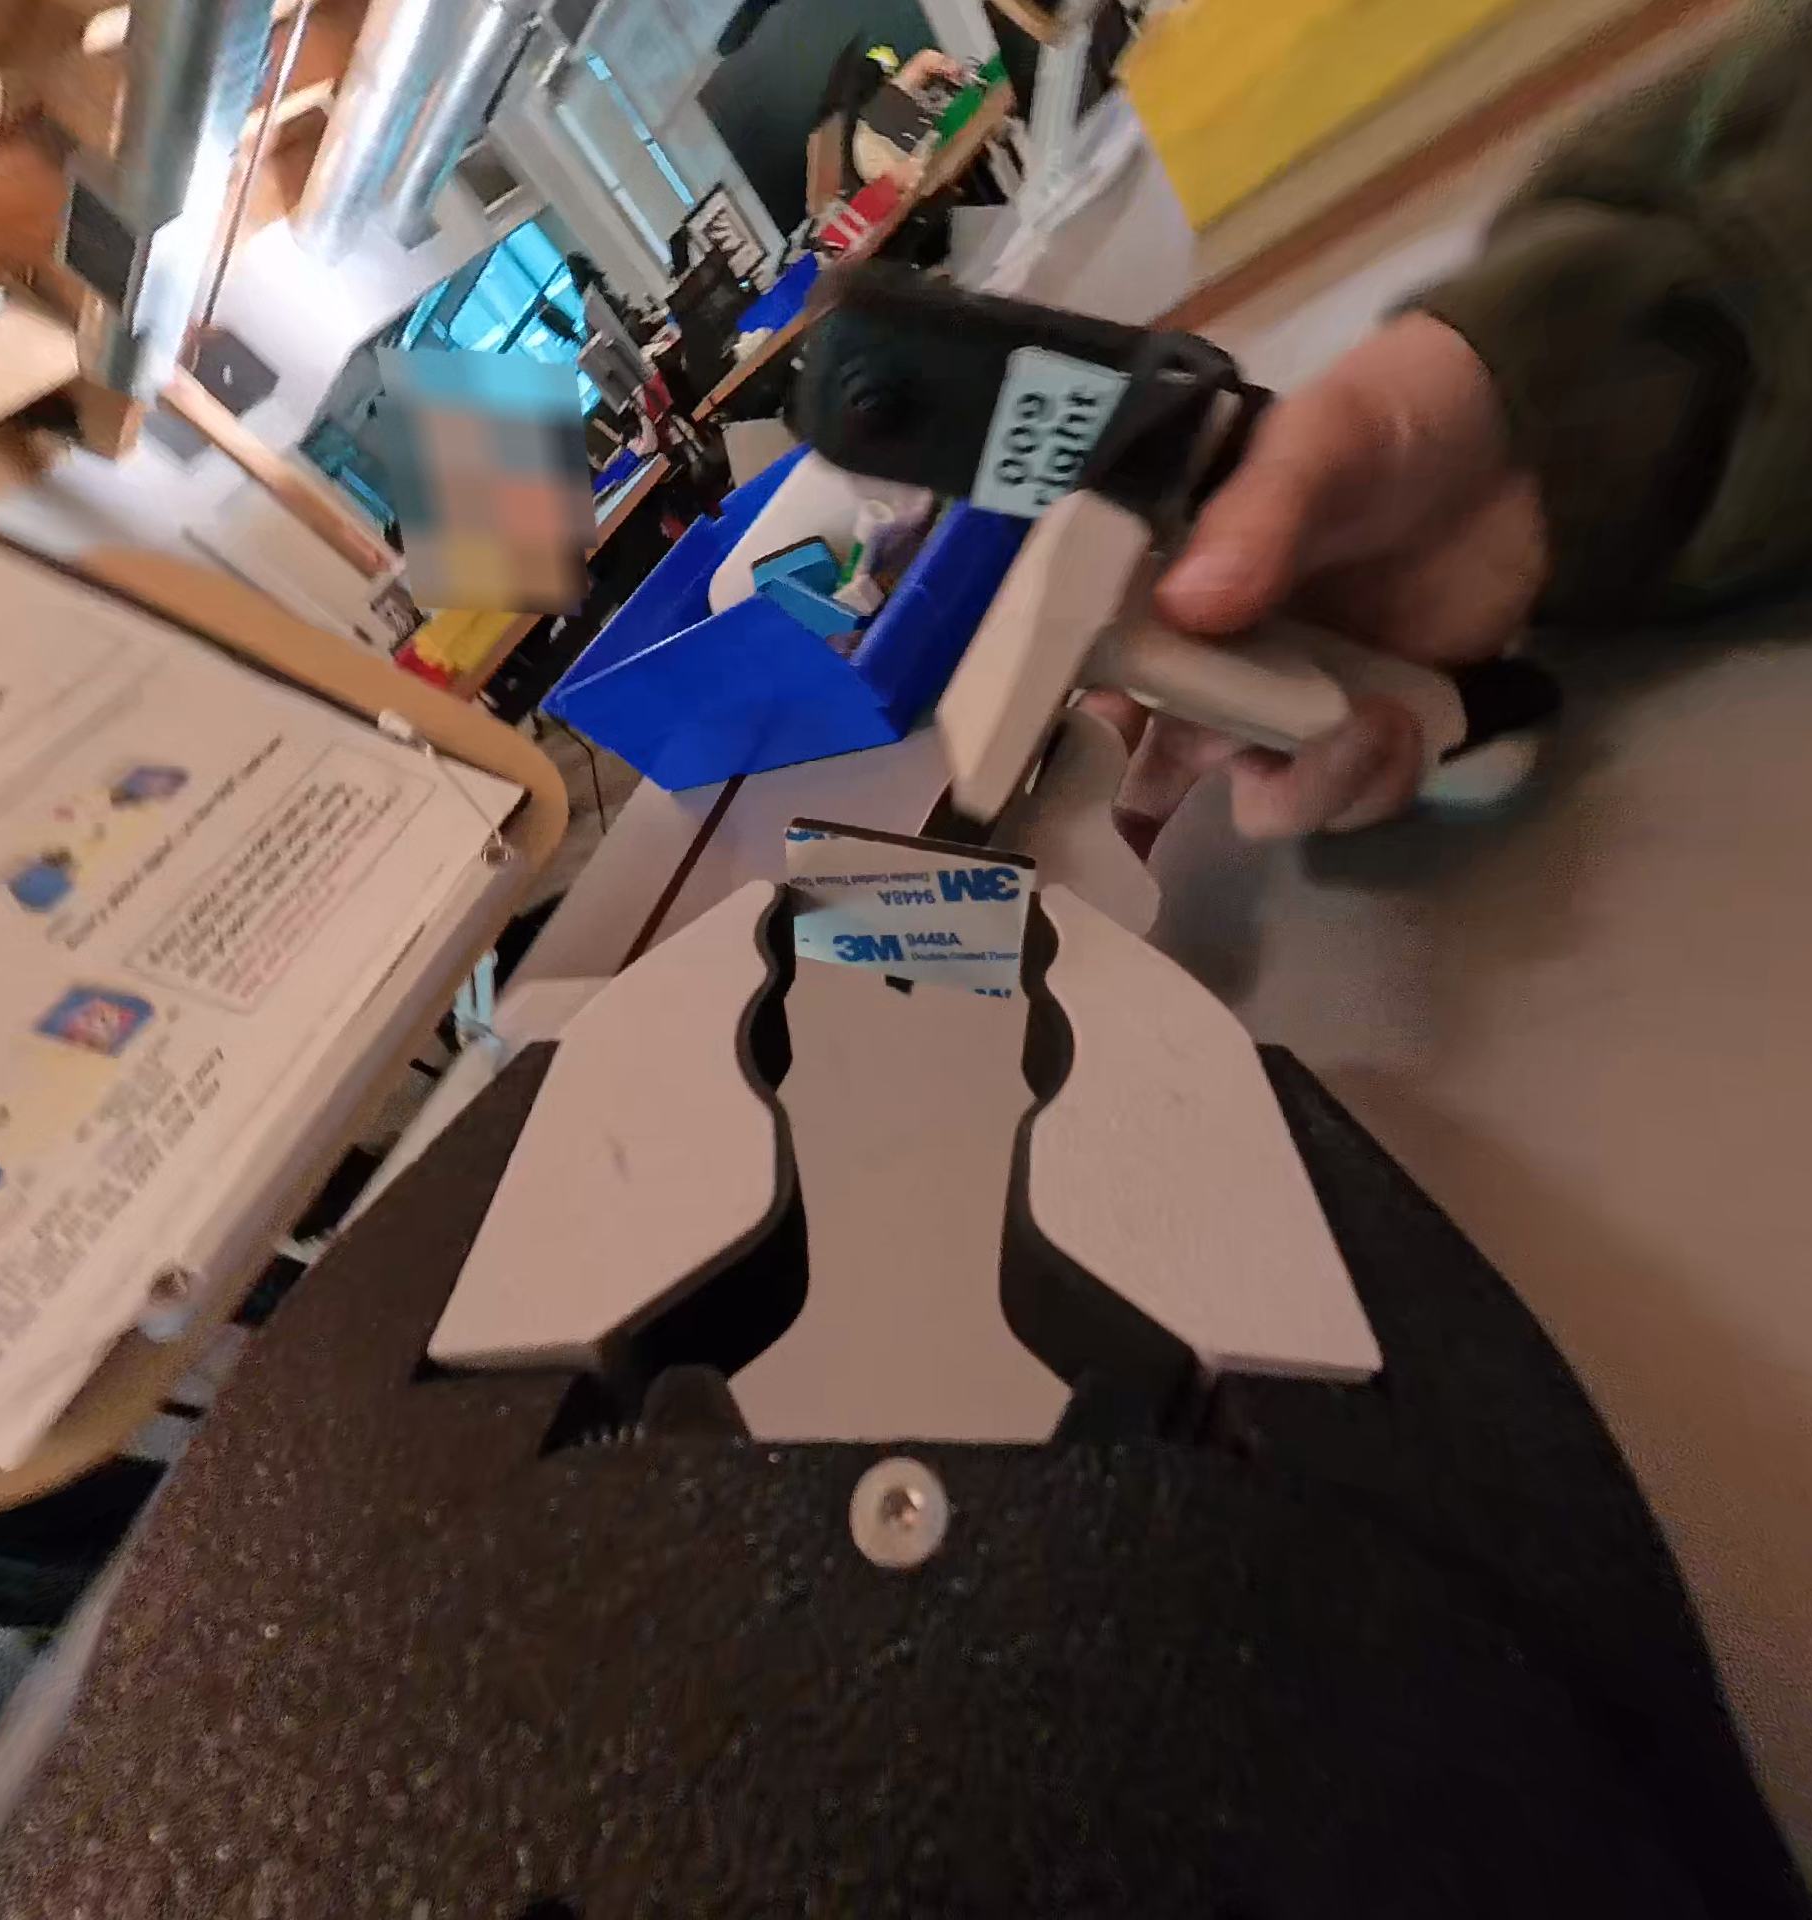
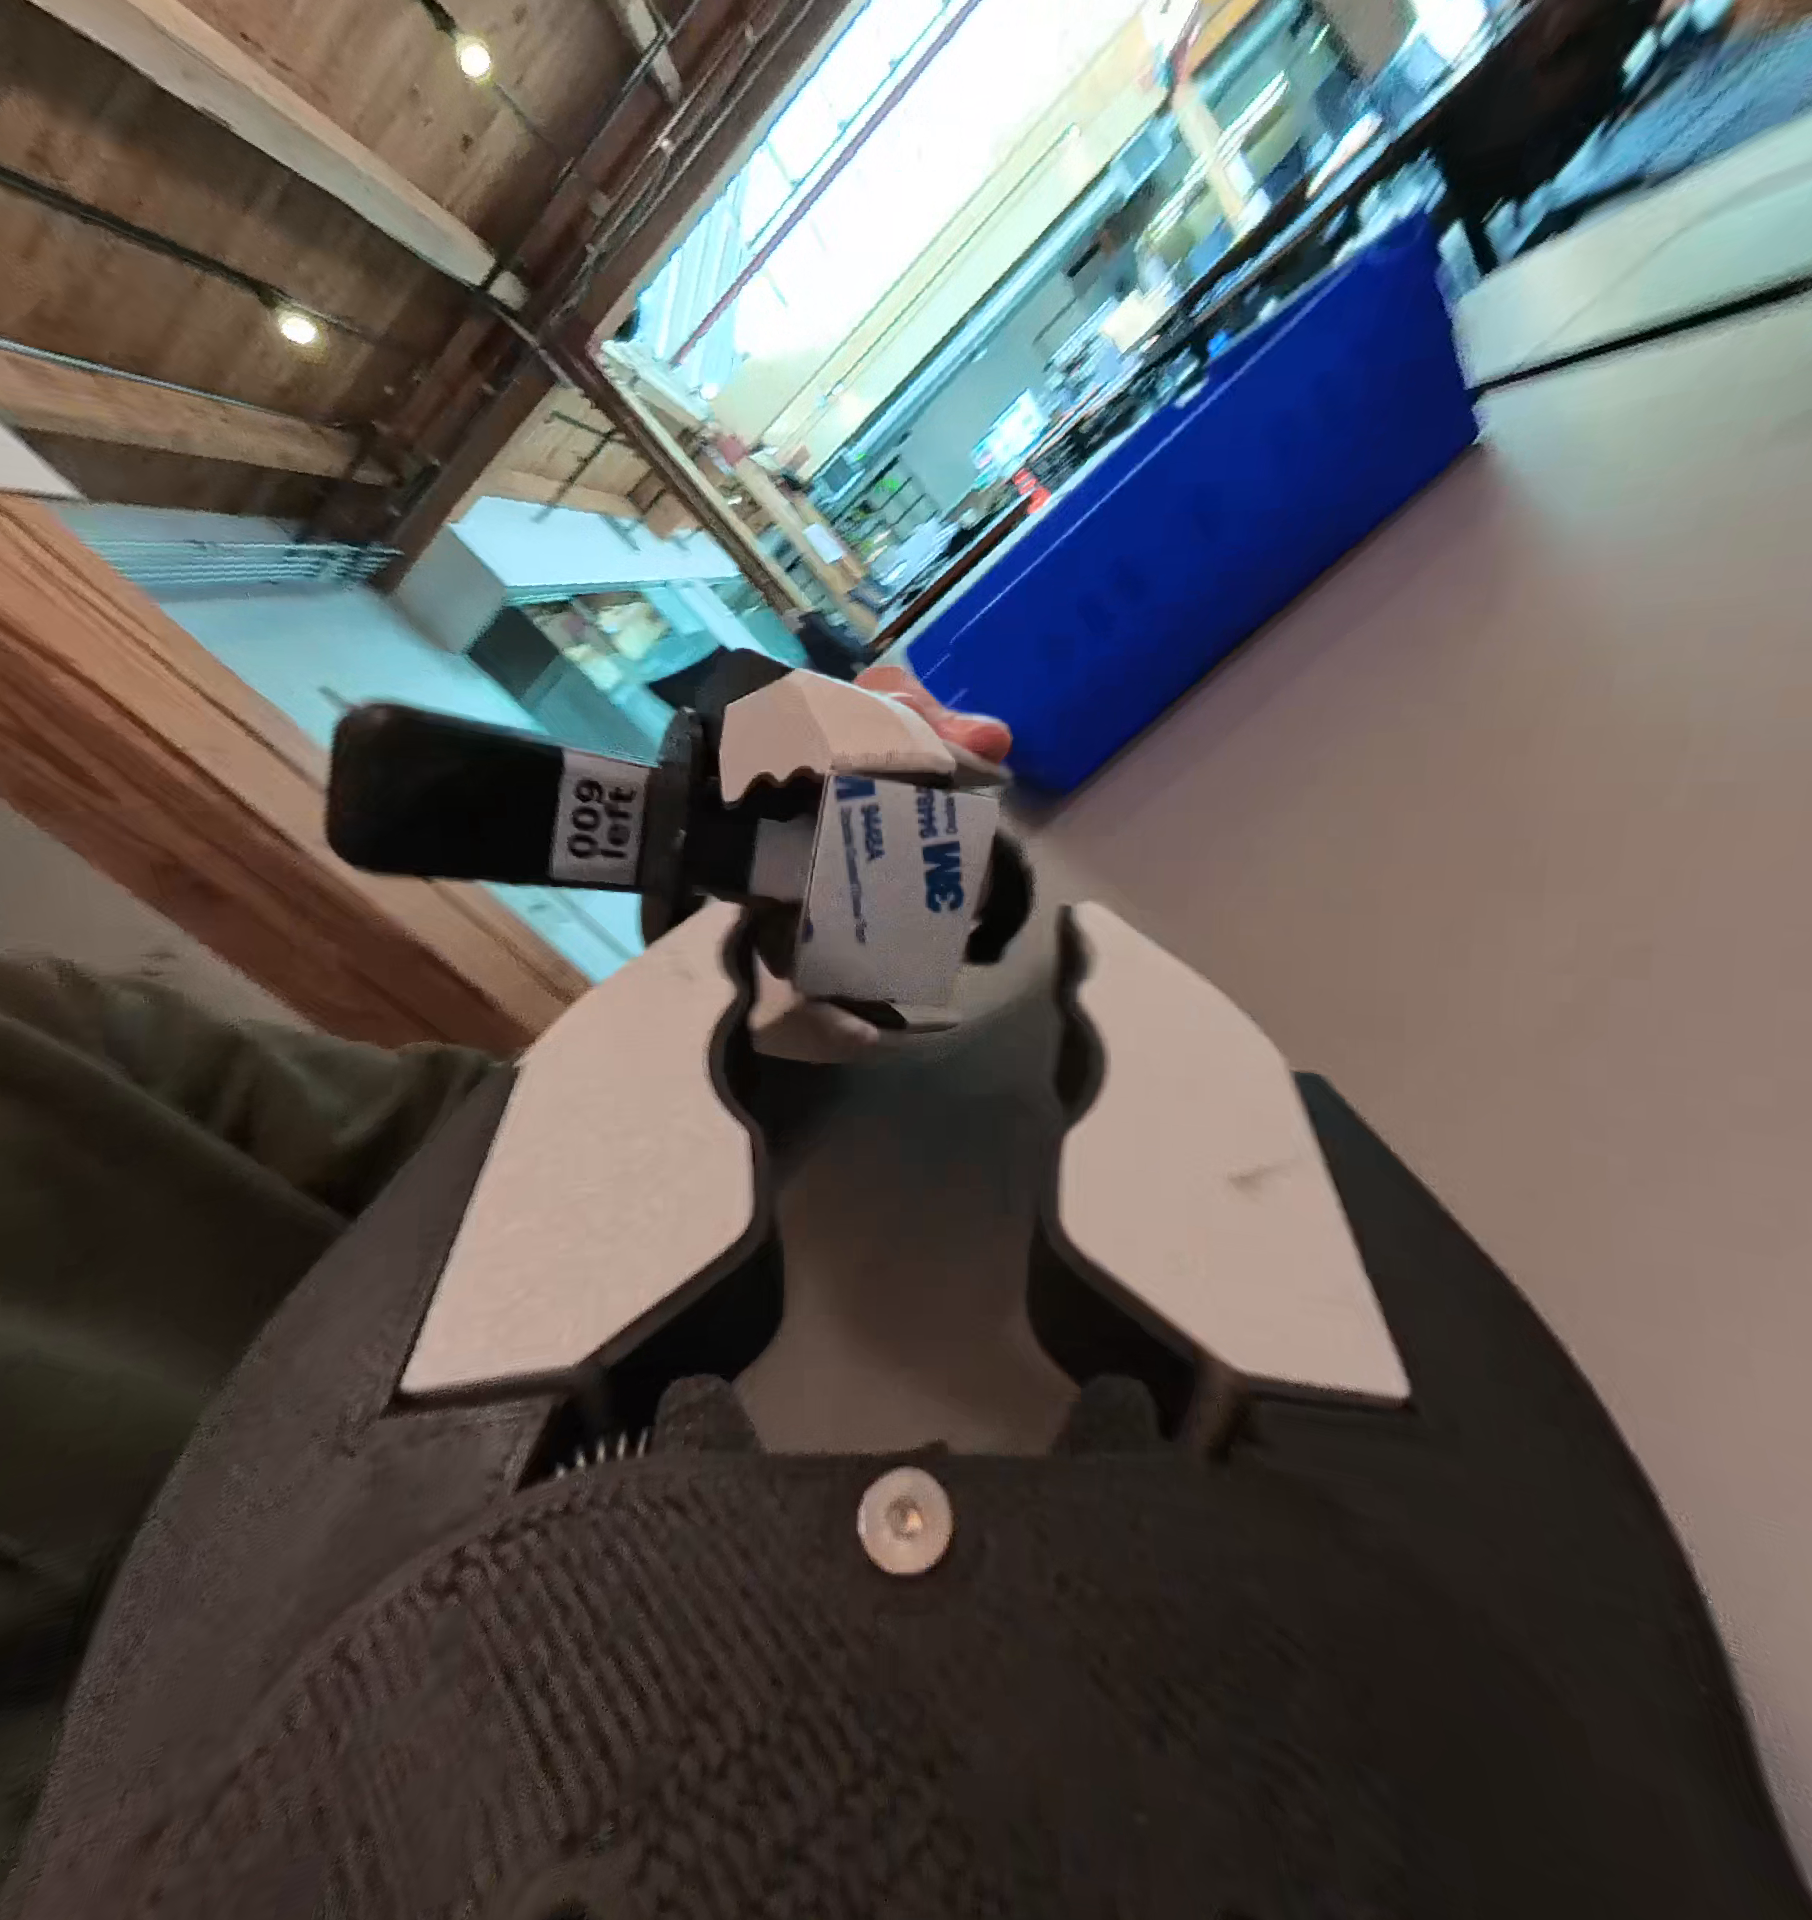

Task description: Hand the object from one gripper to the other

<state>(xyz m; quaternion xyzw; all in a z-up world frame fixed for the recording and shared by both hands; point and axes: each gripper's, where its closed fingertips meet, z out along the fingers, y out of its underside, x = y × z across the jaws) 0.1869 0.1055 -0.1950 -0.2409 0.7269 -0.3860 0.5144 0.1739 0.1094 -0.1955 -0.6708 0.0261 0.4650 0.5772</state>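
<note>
The object is a flat square pad (image 1: pixel 912 904) with a black core and white backing paper printed in blue. My left gripper (image 1: pixel 907 920) is shut on it and pinches its side edges at the fingertips. The right gripper comes in from the upper right, tilted, held by a hand (image 1: pixel 1349 499); one of its fingers (image 1: pixel 1037 644) hangs just above the pad. In the right wrist view the pad (image 2: pixel 881 894) stands between my right gripper's (image 2: pixel 902 935) open fingertips. The left gripper's finger (image 2: pixel 829 743) clamps the pad there. I cannot tell if the right fingers touch it.
A blue bin (image 1: pixel 736 675) with several small items stands on the grey table (image 1: pixel 1556 1091) behind the grippers; it also shows in the right wrist view (image 2: pixel 1193 582). A board with a printed sheet (image 1: pixel 206 935) stands close on the left. An olive sleeve (image 1: pixel 1660 312) is at the right. The grippers are tip to tip, or close to it.
</note>
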